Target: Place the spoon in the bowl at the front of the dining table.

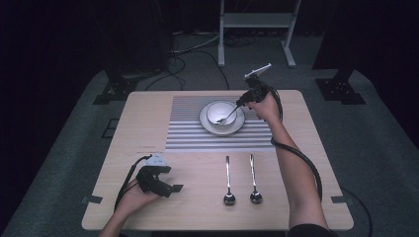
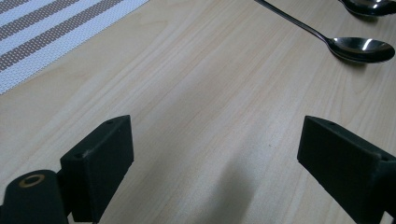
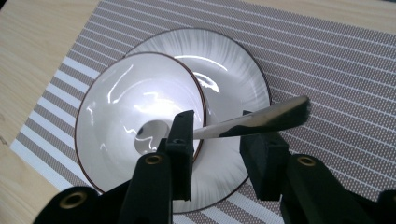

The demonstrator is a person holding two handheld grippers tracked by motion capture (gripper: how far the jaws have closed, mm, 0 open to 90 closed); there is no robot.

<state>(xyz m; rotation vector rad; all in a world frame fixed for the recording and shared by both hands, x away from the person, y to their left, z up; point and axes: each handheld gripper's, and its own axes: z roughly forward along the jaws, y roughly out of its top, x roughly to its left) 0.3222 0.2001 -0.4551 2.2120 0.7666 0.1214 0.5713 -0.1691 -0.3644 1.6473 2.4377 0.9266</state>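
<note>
The right gripper view shows the right gripper (image 3: 217,140) partly open over a white bowl (image 3: 135,112) on a plate (image 3: 233,74); a spoon (image 3: 243,123) lies in the bowl, its handle passing between the loosened jaws. The left gripper (image 2: 215,154) rests wide open and empty on the table (image 2: 196,93).

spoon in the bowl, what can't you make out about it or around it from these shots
- Spoon head: in the right gripper view the near jaw of the right gripper covers where it meets the bowl.
- Jaw contact with the handle: unclear there; too small in the high view.
- Plate: its near part is behind the bowl and jaws.
- Second table spoon: cut by the left gripper view's top edge.
</note>
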